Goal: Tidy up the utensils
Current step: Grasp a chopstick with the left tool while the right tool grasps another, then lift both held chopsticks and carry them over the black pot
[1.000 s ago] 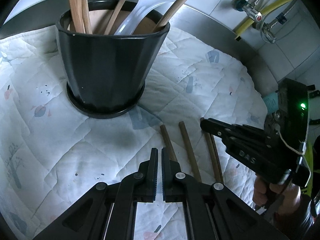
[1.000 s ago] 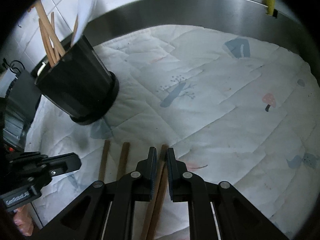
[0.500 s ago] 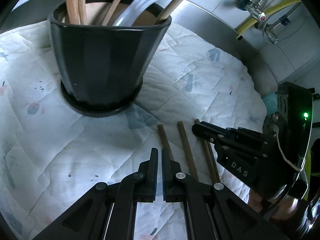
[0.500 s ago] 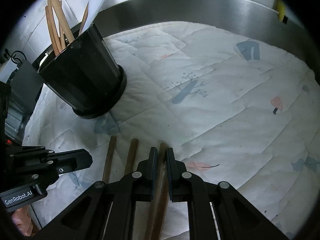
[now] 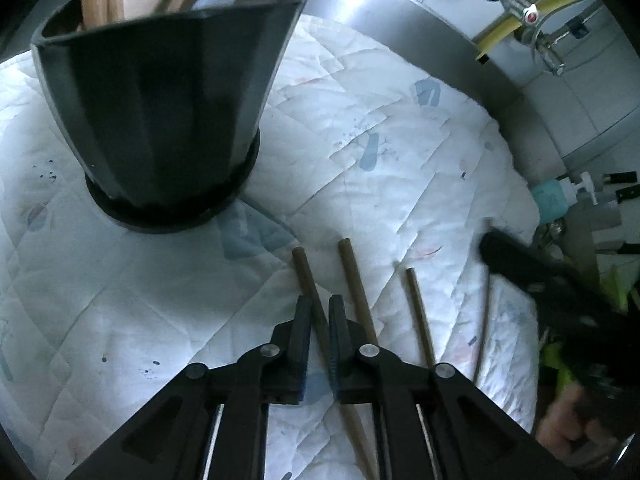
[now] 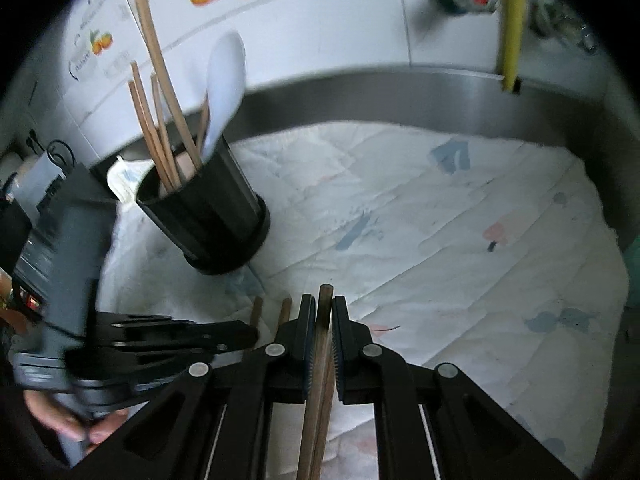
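A black utensil holder (image 5: 160, 100) (image 6: 208, 216) stands on the quilted cloth with pale chopsticks (image 6: 156, 112) and a white spoon (image 6: 226, 76) in it. Three dark brown chopsticks lie loose on the cloth. My left gripper (image 5: 320, 312) is low over the leftmost chopstick (image 5: 304, 272); its jaws are opening, the stick runs between them and the pads stand off it. Two others (image 5: 354, 280) (image 5: 416, 312) lie to its right. My right gripper (image 6: 320, 312) is shut on a brown chopstick (image 6: 325, 300), lifted off the cloth. From the left wrist that gripper (image 5: 496, 248) is a blur at the right.
The white printed cloth (image 5: 400, 140) lies on a round steel surface with a raised rim (image 5: 440, 40). A tiled wall, a yellow hose (image 5: 520, 12) and a valve are behind. A teal bottle (image 5: 552, 200) stands past the right rim. A hand (image 6: 72, 428) grips the left tool.
The right gripper has risen with the chopstick in its grip. The left gripper has slid over the leftmost chopstick and its jaws have parted a little.
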The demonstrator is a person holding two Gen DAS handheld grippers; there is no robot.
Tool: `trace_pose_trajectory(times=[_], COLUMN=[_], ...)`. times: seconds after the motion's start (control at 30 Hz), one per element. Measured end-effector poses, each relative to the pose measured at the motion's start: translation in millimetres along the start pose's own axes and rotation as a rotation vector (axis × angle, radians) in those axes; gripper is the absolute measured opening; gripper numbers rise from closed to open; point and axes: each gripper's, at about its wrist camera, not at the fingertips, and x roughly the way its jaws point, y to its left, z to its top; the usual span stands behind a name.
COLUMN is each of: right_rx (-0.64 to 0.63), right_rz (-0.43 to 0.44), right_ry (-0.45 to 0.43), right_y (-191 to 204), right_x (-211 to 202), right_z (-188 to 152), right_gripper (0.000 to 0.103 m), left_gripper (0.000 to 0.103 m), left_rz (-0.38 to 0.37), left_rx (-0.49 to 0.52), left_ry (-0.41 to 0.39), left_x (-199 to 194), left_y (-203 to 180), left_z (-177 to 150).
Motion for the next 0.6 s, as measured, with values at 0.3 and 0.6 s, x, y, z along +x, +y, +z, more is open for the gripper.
trace_pose_trajectory(times=[0.3,0.6], right_rx=[0.030,0.032], right_rz=[-0.003,-0.002], right_ry=[-0.061,-0.107], right_y=[-8.9,-7.8], right_x=[-24.4,-46.2], right_z=[-8.5,-12.6], right_gripper=[0.011,0.011], left_gripper=[0.028,0.023], left_rz=[0.025,0.132], left_rx=[-0.003,0.056], left_ry=[-0.024,-0.034], left_x=[2.2,7.0], left_y=[-5.3,-18.7], left_z=[-0.3,2.7])
